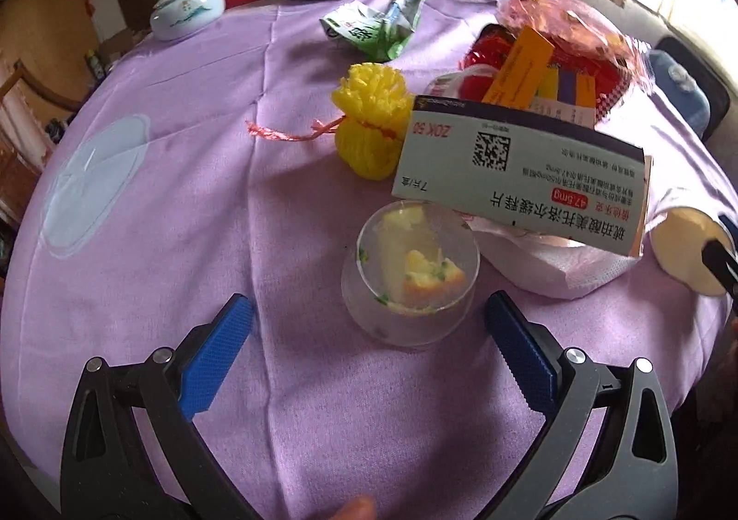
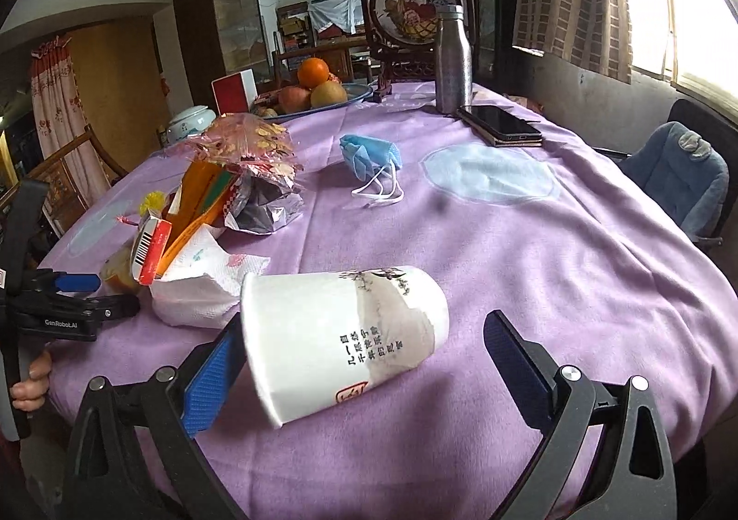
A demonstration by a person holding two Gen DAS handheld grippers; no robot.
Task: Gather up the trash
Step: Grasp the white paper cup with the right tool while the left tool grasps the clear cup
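Both tongs wide apart, nothing clamped. L gripper hovers over the purple tablecloth w/ a clear plastic cup just ahead, roughly centred btwn the blue pads; cup stands upright, food scraps inside (yellow/orange bits, some green). Just beyond and right of it: a medicine box tilted over a crumpled tissue, yellow mesh ball ahead-left of the box, green snack wrapper further out. R gripper is at a tipped-over paper cup, lying on its side, rim toward the left pad and touching or nearly touching it (can't tell which), base pointing ahead-right; right pad well clear of it. Trash pile sits ahead-left of R tongs: red/white box, tissue, orange packets, foil and cellophane. Blue face mask far ahead, centre. Phone and steel bottle far ahead-right, prob not trash. Step, my read: pre-grasp on both sides, pickup not yet started; most trash is out on the table. No bin/bag in view, so drop-off spot unknown. Next for R: close across the cup body; the wall is thin, so go gentle or it'll crush/squirt out. Next for L: advance a bit so pads straddle the clear cup, close, keep it upright or scraps spill.
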